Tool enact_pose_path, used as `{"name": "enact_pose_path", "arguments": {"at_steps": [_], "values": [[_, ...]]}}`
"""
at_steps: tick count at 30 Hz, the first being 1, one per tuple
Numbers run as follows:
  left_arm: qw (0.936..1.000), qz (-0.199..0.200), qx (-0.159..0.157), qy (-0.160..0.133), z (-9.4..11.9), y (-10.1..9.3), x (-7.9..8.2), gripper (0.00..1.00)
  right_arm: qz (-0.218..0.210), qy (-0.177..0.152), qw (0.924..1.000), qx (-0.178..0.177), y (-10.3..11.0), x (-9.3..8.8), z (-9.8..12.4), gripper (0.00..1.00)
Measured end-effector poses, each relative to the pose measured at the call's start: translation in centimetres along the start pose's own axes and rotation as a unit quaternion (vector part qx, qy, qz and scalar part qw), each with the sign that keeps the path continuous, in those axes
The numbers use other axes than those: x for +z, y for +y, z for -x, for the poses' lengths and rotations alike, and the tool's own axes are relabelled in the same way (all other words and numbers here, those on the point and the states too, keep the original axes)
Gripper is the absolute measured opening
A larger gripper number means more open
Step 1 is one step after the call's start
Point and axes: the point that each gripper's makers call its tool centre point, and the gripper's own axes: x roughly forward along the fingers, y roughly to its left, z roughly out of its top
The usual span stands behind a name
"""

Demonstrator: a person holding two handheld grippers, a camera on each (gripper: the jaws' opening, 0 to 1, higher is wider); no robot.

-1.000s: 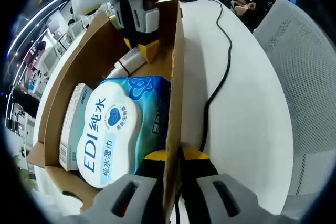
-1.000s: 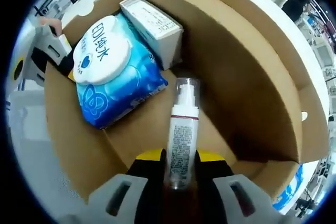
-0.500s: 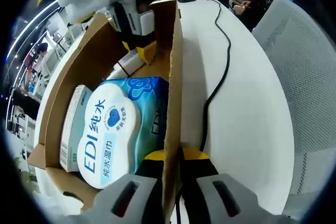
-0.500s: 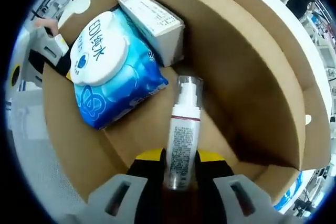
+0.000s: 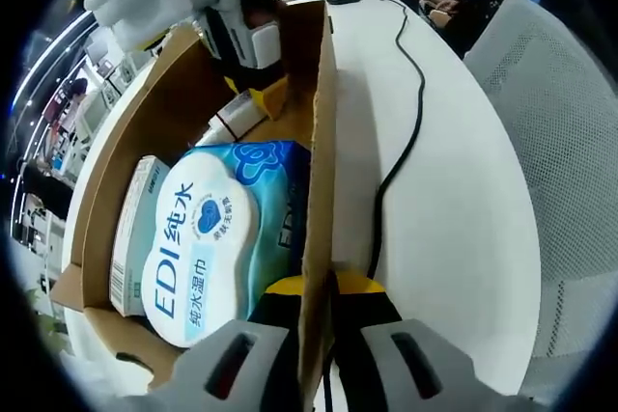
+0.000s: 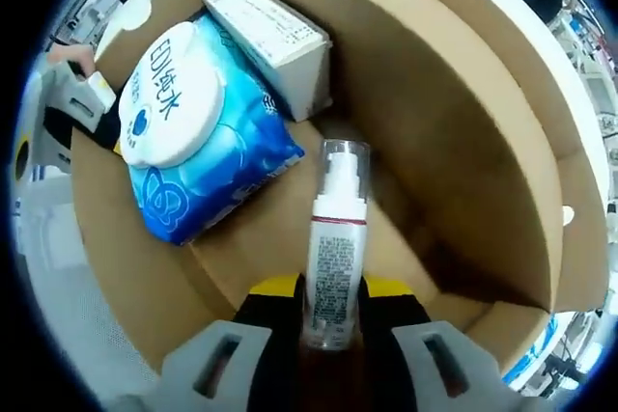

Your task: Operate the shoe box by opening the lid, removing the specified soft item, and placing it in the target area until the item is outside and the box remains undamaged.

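Two grippers clamped, left gripper (image 5: pixel 317 288) pinching box wall (image 5: pixel 320 161), right gripper (image 6: pixel 330 294) gripping bottle (image 6: pixel 334 253).

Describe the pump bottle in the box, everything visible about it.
The pump bottle is a slim white cylinder with a printed text label, a thin dark red ring at the neck and a clear cap over a white pump head. It points cap-first into the open cardboard box, its base clamped in the right gripper. The wet wipes pack lies apart, nearby.

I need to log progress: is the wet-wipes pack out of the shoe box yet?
Still in. The wet-wipes pack lies on the shoe box floor between its cardboard walls, beside a small carton.
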Motion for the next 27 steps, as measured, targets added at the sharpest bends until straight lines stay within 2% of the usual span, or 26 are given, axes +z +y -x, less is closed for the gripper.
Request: {"name": "enact_pose_path", "arguments": {"at_steps": [13,17,19,23,27], "values": [[1.0,-0.005,0.002,-0.002,-0.1,0.0,0.0,0.03,-0.027,-0.015,0.9995,-0.003,0.0,-0.1,0.0,0.17],[1.0,-0.004,0.001,-0.001,0.0,0.0,0.0,0.04,-0.038,-0.008,0.9992,-0.008,0.0,-0.4,0.1,0.17],[1.0,-0.005,0.002,-0.001,-0.1,0.0,0.0,0.04,-0.041,-0.013,0.9989,-0.017,-0.1,-0.7,0.6,0.17],[1.0,-0.004,0.0,-0.001,-0.1,0.1,0.0,0.03,-0.064,-0.032,0.9973,-0.014,0.1,-1.0,1.8,0.17],[1.0,-0.004,0.0,-0.001,-0.2,0.1,0.0,0.03,-0.072,-0.038,0.9966,-0.011,-0.1,-1.3,2.4,0.17]]}}
